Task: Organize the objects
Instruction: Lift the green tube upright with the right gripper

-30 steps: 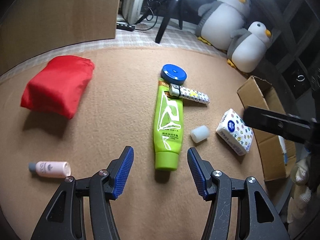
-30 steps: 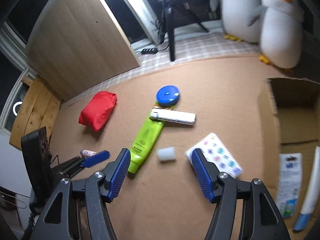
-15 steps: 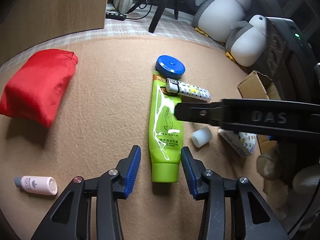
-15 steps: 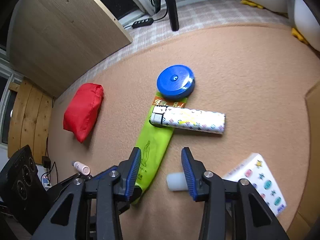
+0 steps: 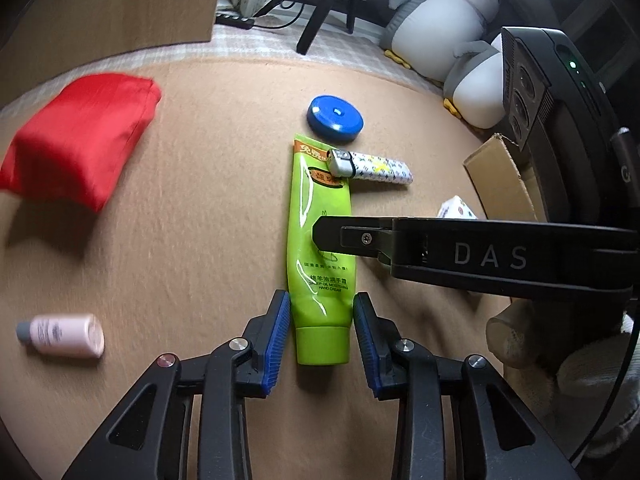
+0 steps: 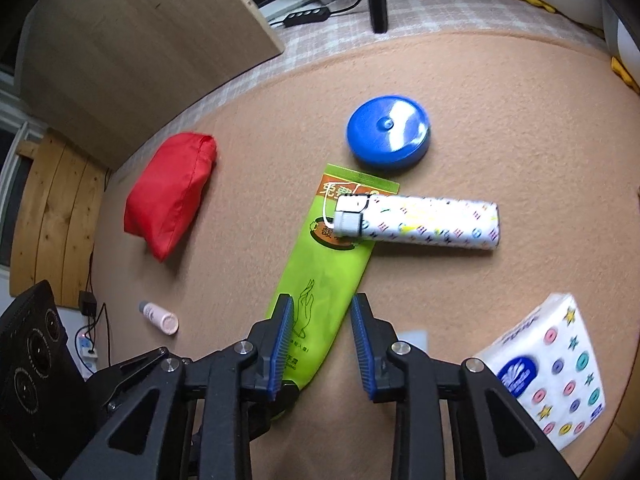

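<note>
A green hand-cream tube (image 5: 320,216) lies lengthwise on the tan carpet. Its cap end sits between the blue pads of my left gripper (image 5: 320,298). The jaws are closing and the pads stand right at the tube's sides without squeezing it. My right gripper (image 6: 320,298) hovers over the middle of the tube (image 6: 320,276), its jaws also closing, with part of the tube and bare carpet between them. Its black finger (image 5: 360,238) crosses the left wrist view from the right. A patterned stick (image 6: 436,222) rests across the tube's flat end.
A blue round tin (image 6: 388,136) lies beyond the tube, a red pouch (image 6: 172,196) far left and a pink bottle (image 5: 64,334) near left. A tissue pack (image 6: 548,368), a small white cap (image 6: 414,338) and a cardboard box (image 5: 500,184) lie right. Plush penguins (image 5: 444,20) sit behind.
Both grippers' jaws have narrowed. The right gripper came down and forward over the tube and now crosses the left view. The left gripper has closed in around the tube's cap end.
</note>
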{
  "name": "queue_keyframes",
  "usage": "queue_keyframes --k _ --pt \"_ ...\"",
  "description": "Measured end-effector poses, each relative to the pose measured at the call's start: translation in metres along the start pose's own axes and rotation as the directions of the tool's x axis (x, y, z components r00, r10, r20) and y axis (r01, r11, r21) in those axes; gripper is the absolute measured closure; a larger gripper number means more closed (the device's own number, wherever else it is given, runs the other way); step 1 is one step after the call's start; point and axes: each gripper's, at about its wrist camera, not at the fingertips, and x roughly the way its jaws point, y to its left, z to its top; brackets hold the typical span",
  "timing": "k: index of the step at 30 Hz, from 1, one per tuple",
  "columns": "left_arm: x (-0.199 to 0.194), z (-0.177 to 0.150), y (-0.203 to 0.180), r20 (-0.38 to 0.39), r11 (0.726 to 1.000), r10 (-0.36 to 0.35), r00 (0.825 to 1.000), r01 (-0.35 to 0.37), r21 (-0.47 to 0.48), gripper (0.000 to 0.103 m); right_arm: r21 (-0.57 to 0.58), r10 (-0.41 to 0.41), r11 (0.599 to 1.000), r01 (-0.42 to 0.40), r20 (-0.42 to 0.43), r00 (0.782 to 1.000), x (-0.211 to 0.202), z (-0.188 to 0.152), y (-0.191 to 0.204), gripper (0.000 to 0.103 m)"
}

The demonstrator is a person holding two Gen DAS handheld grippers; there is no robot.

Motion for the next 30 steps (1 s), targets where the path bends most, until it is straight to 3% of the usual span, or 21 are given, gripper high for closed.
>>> queue_keyframes --k 12,22,26,30 --pt "-0.029 -0.068 0.001 0.014 0.997 0.008 1.0 -0.007 -0.076 0.067 -0.115 -0.002 0.993 -0.002 -0.034 0.999 -0.001 -0.054 0.032 0.076" --pt "-0.048 -0.116 -0.007 0.003 0.997 0.008 1.0 -0.008 -0.073 0.065 -0.114 0.05 0.992 -0.056 -0.054 0.997 -0.008 -0.101 0.037 0.076" --pt "-0.051 -0.123 -0.008 -0.004 0.997 0.022 1.0 -0.022 -0.071 0.053 -0.071 0.087 0.993 -0.091 -0.057 0.995 -0.012 -0.115 0.035 0.075" --pt "-0.055 -0.128 -0.009 -0.006 0.998 0.008 1.0 -0.009 -0.066 0.05 -0.055 0.104 0.993 -0.108 -0.064 0.992 -0.014 -0.132 0.039 0.074"
